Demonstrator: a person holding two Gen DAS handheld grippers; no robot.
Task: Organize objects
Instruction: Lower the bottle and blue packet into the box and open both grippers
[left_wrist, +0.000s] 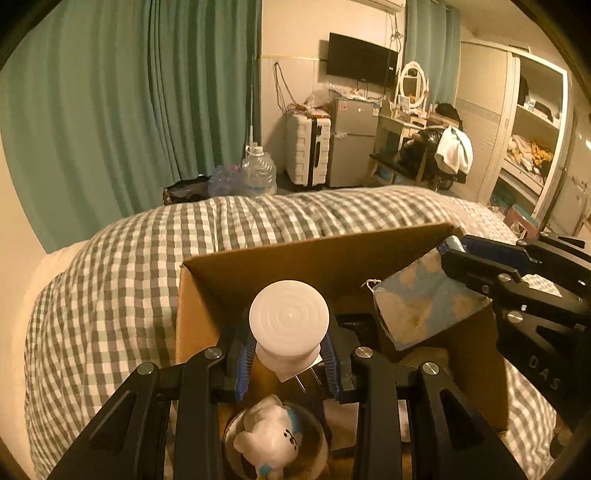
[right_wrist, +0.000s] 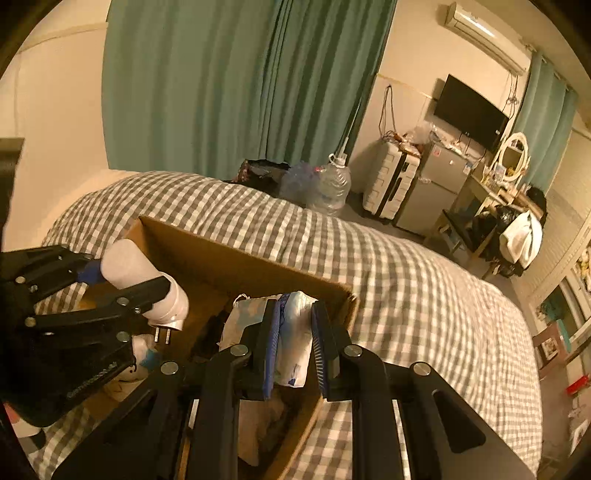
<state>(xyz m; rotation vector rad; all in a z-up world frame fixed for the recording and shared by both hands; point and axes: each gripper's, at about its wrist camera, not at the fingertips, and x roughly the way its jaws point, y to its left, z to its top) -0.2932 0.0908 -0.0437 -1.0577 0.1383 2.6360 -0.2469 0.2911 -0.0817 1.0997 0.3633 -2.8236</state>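
A brown cardboard box (left_wrist: 314, 254) sits on the checked bed. My left gripper (left_wrist: 288, 354) is shut on a white plug-in night light (left_wrist: 289, 321) with a round ribbed top, held over the box; it also shows in the right wrist view (right_wrist: 147, 280), plug prongs down. My right gripper (right_wrist: 293, 347) is shut on a blue and white cloth pouch (right_wrist: 291, 343), held over the box's right side; the pouch shows in the left wrist view (left_wrist: 421, 306) too. A white plush toy (left_wrist: 269, 435) lies in a round bowl inside the box below my left gripper.
The gingham quilt (left_wrist: 129, 277) covers the bed around the box. Beyond the bed stand green curtains (left_wrist: 129, 92), water jugs (left_wrist: 258, 170), a white suitcase (left_wrist: 308, 151), a small fridge (left_wrist: 352, 144), a dressing table and open shelves (left_wrist: 532, 140).
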